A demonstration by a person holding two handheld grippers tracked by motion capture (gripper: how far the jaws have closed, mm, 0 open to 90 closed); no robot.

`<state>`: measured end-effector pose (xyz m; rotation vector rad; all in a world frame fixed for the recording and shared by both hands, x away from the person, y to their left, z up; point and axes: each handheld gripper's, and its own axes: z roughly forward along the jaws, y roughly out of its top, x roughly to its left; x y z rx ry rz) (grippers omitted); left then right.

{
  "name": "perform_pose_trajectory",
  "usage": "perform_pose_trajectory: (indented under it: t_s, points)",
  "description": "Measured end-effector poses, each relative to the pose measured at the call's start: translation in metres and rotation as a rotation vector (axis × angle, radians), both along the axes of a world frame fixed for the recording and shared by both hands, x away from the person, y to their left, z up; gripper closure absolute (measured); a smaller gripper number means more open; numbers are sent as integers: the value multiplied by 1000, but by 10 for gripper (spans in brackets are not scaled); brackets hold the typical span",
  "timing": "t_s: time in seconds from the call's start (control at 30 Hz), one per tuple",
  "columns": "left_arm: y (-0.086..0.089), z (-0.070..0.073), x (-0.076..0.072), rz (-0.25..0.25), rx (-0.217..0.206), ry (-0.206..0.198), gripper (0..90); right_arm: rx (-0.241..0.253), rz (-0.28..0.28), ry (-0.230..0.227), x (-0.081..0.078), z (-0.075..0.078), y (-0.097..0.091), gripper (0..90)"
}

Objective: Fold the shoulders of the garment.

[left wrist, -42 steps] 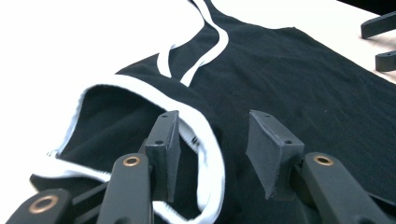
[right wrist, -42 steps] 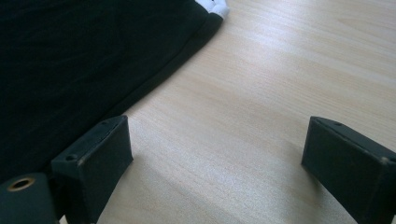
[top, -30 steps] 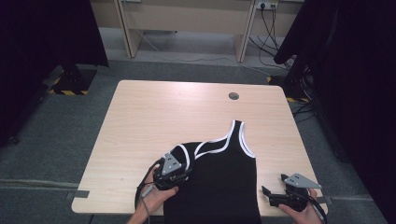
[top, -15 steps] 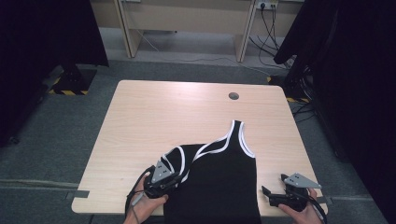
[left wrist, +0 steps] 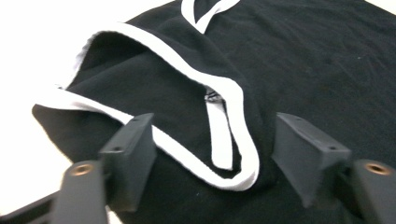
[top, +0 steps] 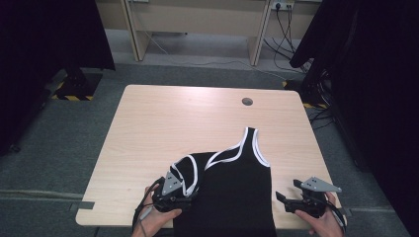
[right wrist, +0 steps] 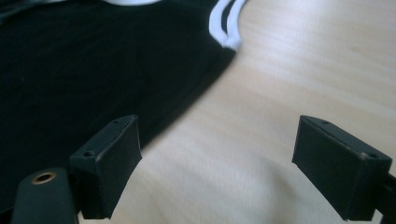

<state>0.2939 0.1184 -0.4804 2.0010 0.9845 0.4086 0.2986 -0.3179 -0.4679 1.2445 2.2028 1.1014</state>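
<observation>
I saw the top [top: 232, 192] lying flat on the table [top: 163, 123] at the near edge, one strap [top: 254, 143] pointing away. Left gripper [left wrist: 212, 154] had just been opening; its jaws stood apart around the folded white-trimmed armhole, pads clear of it. Right gripper [right wrist: 217, 168] had jaws apart, nothing between them, just beside the top's edge.
</observation>
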Motion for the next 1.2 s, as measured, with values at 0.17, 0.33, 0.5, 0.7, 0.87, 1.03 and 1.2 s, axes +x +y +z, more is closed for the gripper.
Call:
perform_pose_trajectory:
  t_s: [0.17, 0.33, 0.5, 0.7, 0.87, 1.03, 1.2]
  points:
    - [6, 0, -1, 34, 4, 33, 152, 0, 15, 9, 15, 6, 5, 156]
    - [12, -3, -2, 64, 8, 55, 68, -2, 16, 8, 31, 10, 11, 156]
    - [15, -3, -3, 59, 27, 61, 49, -1, 23, 9, 41, 12, 18, 156]
    - [20, -6, -3, 70, 64, 66, 30, -5, 33, 17, 48, 11, 24, 156]
    - [25, -6, -5, 64, 66, 66, 30, -9, 34, 24, 55, 10, 29, 156]
    - [29, -8, -7, 66, 98, 52, 19, -13, 40, 28, 62, 9, 35, 156]
    - [34, -8, -11, 73, 97, 49, 6, -13, 45, 32, 69, 9, 41, 156]
